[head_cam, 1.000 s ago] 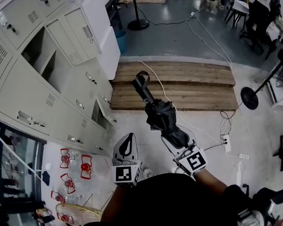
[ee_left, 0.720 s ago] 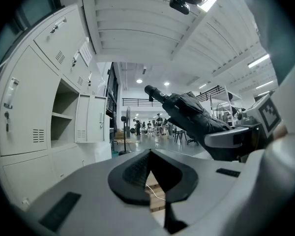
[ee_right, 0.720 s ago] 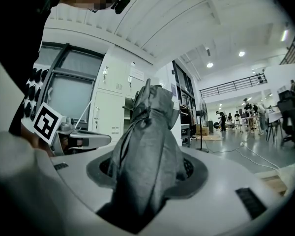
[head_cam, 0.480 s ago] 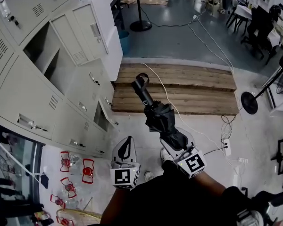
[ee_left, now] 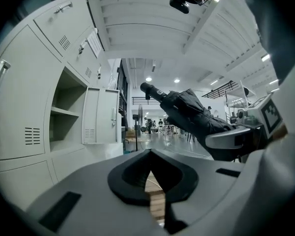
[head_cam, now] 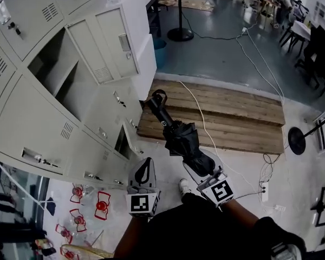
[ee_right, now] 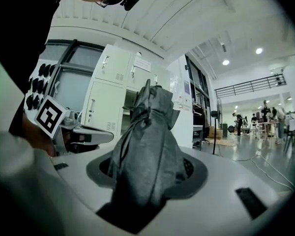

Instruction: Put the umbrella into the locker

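A folded black umbrella (head_cam: 181,137) sticks out forward and to the left from my right gripper (head_cam: 201,166), which is shut on its fabric end; its handle (head_cam: 156,103) points at the locker bank. In the right gripper view the umbrella (ee_right: 147,132) rises from between the jaws. My left gripper (head_cam: 145,170) hangs beside it on the left, shut and holding nothing; in its own view (ee_left: 155,181) only a thin slit shows between the jaws. An open locker (head_cam: 54,75) with a shelf stands to the left, its door (head_cam: 119,42) swung wide.
A low wooden platform (head_cam: 227,112) lies ahead on the floor, with cables (head_cam: 206,129) running over it. A lower locker door (head_cam: 124,140) stands ajar near the umbrella. Red-and-white items (head_cam: 97,205) lie at lower left. A stand base (head_cam: 295,140) is at right, another base (head_cam: 180,34) is farther off.
Both grippers and the umbrella have moved toward the locker bank; the lockers now fill more of the left side and the umbrella handle is close to them. The grip is unchanged.
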### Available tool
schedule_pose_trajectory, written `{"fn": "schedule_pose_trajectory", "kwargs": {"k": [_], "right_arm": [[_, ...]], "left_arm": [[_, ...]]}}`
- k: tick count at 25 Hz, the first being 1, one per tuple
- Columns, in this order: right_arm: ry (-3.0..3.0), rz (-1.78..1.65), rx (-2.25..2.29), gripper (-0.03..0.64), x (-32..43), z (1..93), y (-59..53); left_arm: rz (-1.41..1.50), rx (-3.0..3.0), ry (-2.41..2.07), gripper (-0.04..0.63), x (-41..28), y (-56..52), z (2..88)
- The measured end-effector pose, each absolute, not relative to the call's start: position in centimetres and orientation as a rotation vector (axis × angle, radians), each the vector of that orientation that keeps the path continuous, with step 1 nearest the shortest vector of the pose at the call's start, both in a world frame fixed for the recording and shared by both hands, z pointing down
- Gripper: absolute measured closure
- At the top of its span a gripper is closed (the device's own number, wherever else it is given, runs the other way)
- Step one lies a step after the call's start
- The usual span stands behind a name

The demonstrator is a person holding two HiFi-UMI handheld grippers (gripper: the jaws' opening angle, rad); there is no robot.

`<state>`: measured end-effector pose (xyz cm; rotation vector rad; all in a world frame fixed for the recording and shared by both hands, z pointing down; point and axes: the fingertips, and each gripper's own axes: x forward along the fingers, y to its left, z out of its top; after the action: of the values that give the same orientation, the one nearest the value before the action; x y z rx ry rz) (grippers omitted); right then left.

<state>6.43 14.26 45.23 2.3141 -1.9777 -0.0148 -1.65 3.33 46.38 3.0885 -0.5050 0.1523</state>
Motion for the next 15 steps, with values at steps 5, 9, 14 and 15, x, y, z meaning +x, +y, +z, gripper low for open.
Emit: {"fn": "schedule_pose_trajectory", "kwargs": {"k": [5,9,14,15], "right_arm": [[-2.05,-0.005,2.235,0.39,10.3,45.3,10.5],[-2.105,-0.044,2.162,0.39,12.5,45.4,7.1],[-2.194,-0.072,2.109,0.39,14.7,44.8,4.2],[-2.21,-0.071,2.097,0.39,15.1,44.8,3.6]], "left_arm": [[0.2,3.069,-0.619,0.598,1.3,-0.3,45.8],[0.215,3.05,-0.706,0.598,3.1,-2.8,46.1],[0.169,2.974,-0.785,0.598,5.1,-5.0,44.6],[0.158,2.976,-0.813,0.598,5.3,-5.5,44.3]]}}
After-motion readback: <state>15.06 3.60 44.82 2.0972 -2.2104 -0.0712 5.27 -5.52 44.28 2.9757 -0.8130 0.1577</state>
